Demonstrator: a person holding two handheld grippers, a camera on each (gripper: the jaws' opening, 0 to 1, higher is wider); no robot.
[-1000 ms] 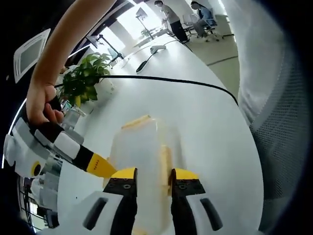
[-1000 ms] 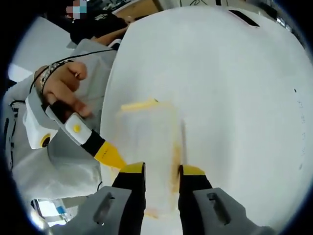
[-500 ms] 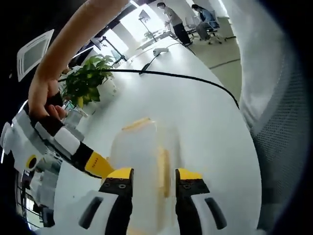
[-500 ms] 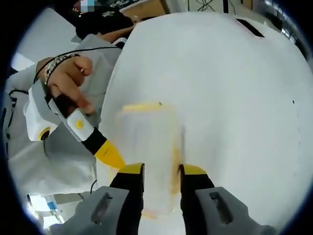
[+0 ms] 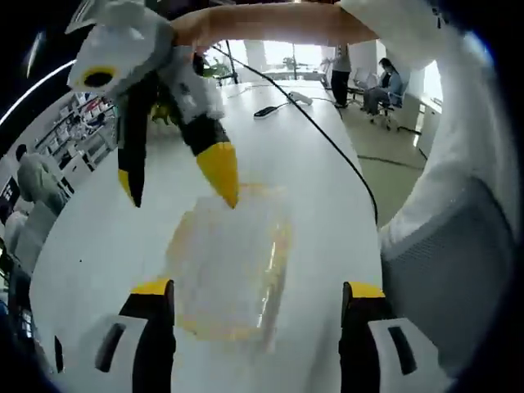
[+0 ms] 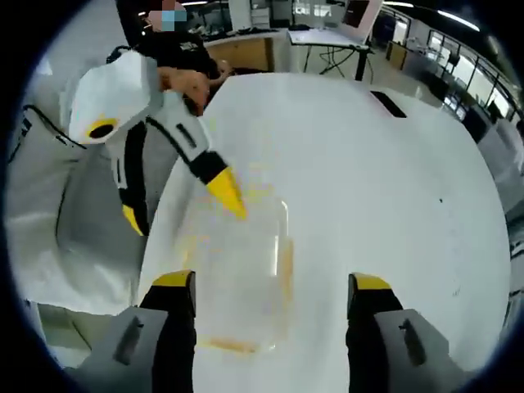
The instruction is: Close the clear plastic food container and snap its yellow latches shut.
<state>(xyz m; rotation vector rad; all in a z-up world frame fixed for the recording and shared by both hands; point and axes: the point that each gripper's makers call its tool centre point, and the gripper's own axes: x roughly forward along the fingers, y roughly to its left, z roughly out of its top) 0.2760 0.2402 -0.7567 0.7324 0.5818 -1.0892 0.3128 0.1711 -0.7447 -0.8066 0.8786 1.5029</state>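
Both claws now wide apart

Clear, faintly glossy plastic in the food container (image 5: pixel 229 270) (image 6: pixel 241 274), with opaque yellow plastic latches (image 6: pixel 284 266). Smooth, matt white on the table (image 5: pixel 270 155) (image 6: pixel 368 188). Glossy yellow tips and white plastic shell on the grippers (image 5: pixel 255 299) (image 6: pixel 274 295).

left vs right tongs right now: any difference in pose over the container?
No plain difference shows. In the left gripper view the left tongs stand wide open straddling the clear container; in the right gripper view the right tongs do likewise. Each view shows the other's yellow tip at the container's far edge. Neither grips it.
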